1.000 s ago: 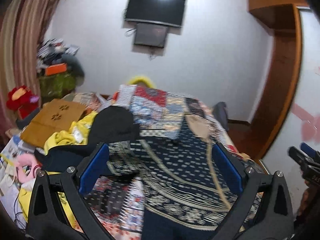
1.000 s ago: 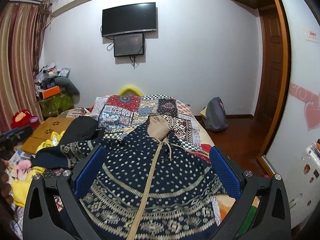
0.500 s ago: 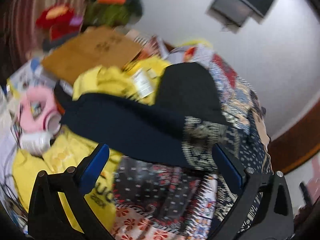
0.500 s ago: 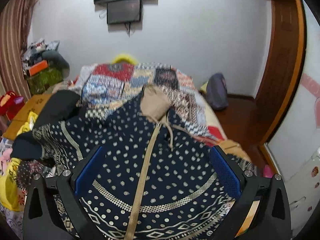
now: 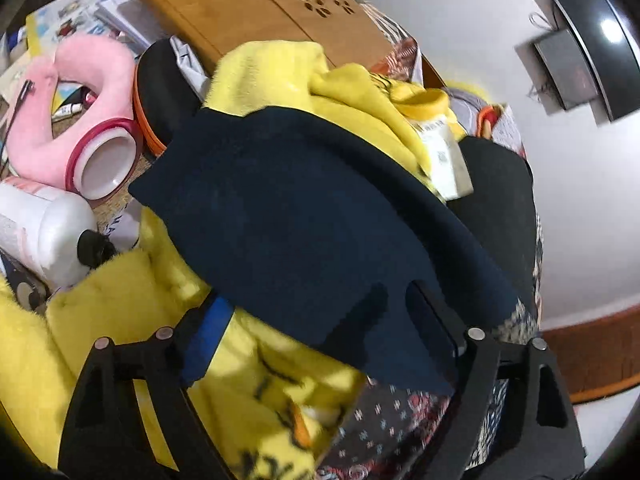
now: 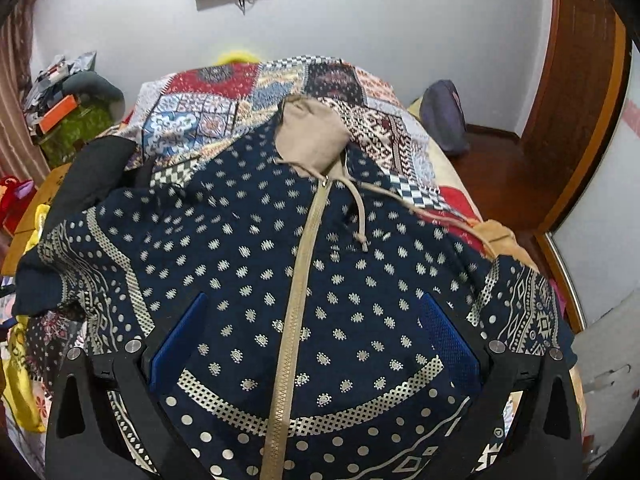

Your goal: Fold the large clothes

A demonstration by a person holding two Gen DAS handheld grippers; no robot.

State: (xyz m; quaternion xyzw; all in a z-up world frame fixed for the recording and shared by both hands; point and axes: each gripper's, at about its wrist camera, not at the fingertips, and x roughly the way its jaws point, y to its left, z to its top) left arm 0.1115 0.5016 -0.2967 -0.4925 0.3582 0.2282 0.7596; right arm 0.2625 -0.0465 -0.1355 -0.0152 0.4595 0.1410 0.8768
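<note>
The navy hooded jacket (image 6: 304, 280), dotted and banded in cream, is spread face up over the near part of the bed, its front closed by a tan zipper (image 6: 296, 308) that runs down the middle and its beige hood (image 6: 310, 142) laid toward the far end on the patchwork bedspread (image 6: 224, 108). 1 plain navy sleeve (image 5: 304, 216) is stretched out past the bed's left edge, where it is draped over a heap of yellow fleece clothes (image 5: 280, 76). The left gripper (image 5: 320, 320) is held over the lower end of that sleeve; its jaws have just been closing but are seen apart, the blue pad on the left lying beside the cloth's edge over the yellow fleece and the right finger (image 5: 436, 320) set against the navy fabric, so the sleeve is straddled, not pinched. The right gripper (image 6: 316, 336) is held above the jacket's lower front, its 2 blue pads spread wide to either side of the zipper, with nothing gripped. Beyond the sleeve, on the cluttered surface by the bed's left edge, a pink neck pillow (image 5: 60, 92), a white bottle (image 5: 44, 232) and a wooden board (image 5: 248, 4) can be seen. A dark backpack (image 6: 444, 116) is propped against the far wall, on the floor past the bed's right edge.
</note>
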